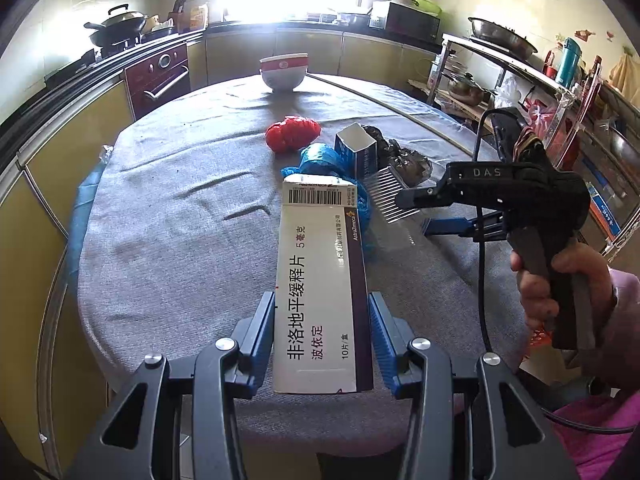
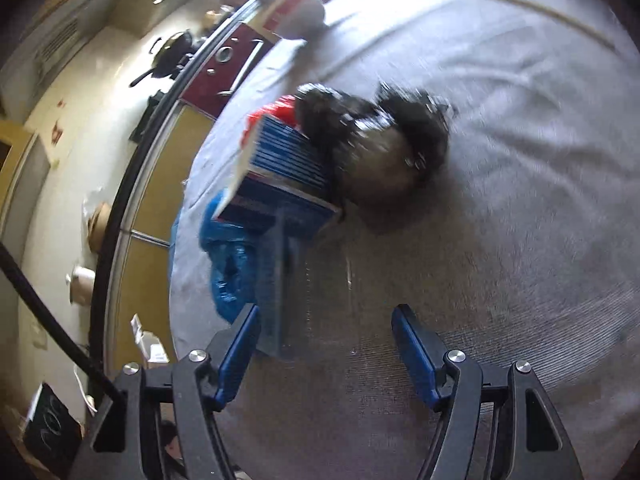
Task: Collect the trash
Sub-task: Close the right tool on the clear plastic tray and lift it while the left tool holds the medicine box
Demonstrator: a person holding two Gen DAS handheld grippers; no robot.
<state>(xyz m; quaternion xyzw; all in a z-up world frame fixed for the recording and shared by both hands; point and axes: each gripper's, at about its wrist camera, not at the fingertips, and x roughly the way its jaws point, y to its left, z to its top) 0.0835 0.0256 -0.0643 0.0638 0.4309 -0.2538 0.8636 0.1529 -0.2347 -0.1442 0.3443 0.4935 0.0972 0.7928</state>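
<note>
Up close in the left wrist view, the left tool (image 1: 322, 316) is clenched on a white medicine box (image 1: 322, 280), held above the grey-clothed surface (image 1: 168, 240); the box carries a barcode, "AstraZeneca", "5" and "10" beside Chinese print. Past it lie a blue plastic bag (image 1: 320, 160), a red bag (image 1: 292, 134), an open blue carton (image 1: 356, 148) and a dark crumpled bag (image 1: 404, 158), with a red-and-white bowl (image 1: 283, 72) farther back. The right tool (image 1: 416, 210), marked "DAS", stands released over a metal comb (image 1: 390, 196). From the right wrist, motion blur smears everything: the right tool's (image 2: 326, 344) fingers (image 2: 416, 344) gape apart above the cloth (image 2: 520, 200), the blue carton (image 2: 284, 176) touching the dark bag (image 2: 384, 148), its print unreadable, the blue bag (image 2: 228, 256) partly hidden behind the left finger.
</note>
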